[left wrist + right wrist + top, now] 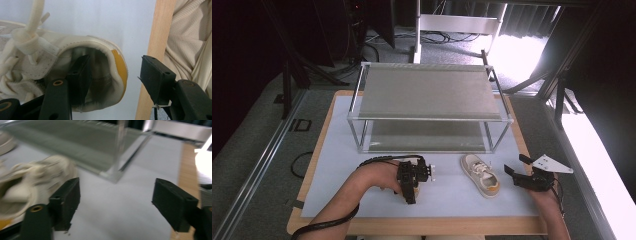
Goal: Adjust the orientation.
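While the left tool (113,72) straddles the cream sneaker's (75,47) heel collar, half open and not pressing, the shoe lies on the white worktop (120,22) near its wooden edge. A sound grip would likely close squarely on the collar, clear of the laces. The right tool (116,202) gapes empty beside the sneaker.

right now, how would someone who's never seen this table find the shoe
Find the two-shelf metal rack in the middle of the table. On the white mat just before its right front leg lies the shoe: cream, laced, with a yellow heel patch at its near end.
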`<state>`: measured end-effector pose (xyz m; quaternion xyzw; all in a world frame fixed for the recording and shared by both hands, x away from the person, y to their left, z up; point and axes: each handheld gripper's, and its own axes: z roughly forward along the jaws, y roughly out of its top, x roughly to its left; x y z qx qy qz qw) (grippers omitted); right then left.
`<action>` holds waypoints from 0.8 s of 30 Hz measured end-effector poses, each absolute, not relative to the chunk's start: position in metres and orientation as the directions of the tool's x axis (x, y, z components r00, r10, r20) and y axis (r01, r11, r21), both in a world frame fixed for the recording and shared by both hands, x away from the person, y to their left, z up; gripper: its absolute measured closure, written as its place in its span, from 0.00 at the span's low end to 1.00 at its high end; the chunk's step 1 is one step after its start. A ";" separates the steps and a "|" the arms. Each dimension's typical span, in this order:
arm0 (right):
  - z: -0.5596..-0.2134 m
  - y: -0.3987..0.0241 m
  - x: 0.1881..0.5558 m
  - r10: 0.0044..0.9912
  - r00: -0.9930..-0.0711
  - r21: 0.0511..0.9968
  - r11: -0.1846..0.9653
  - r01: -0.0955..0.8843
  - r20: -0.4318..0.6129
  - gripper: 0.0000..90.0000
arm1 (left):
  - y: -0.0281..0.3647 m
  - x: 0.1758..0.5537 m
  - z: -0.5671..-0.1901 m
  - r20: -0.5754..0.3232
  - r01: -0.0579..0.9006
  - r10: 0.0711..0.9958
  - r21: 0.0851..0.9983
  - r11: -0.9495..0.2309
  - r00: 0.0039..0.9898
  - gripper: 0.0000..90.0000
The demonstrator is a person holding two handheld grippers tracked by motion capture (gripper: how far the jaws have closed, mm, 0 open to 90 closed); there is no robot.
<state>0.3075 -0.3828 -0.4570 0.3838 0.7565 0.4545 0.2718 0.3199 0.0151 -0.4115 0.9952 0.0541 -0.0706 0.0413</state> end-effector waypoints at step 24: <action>-0.418 -0.348 0.324 0.485 -0.871 0.354 0.829 0.432 -0.073 0.32 | 0.015 0.321 -0.405 -0.158 0.120 0.110 0.055 -0.991 0.981 0.47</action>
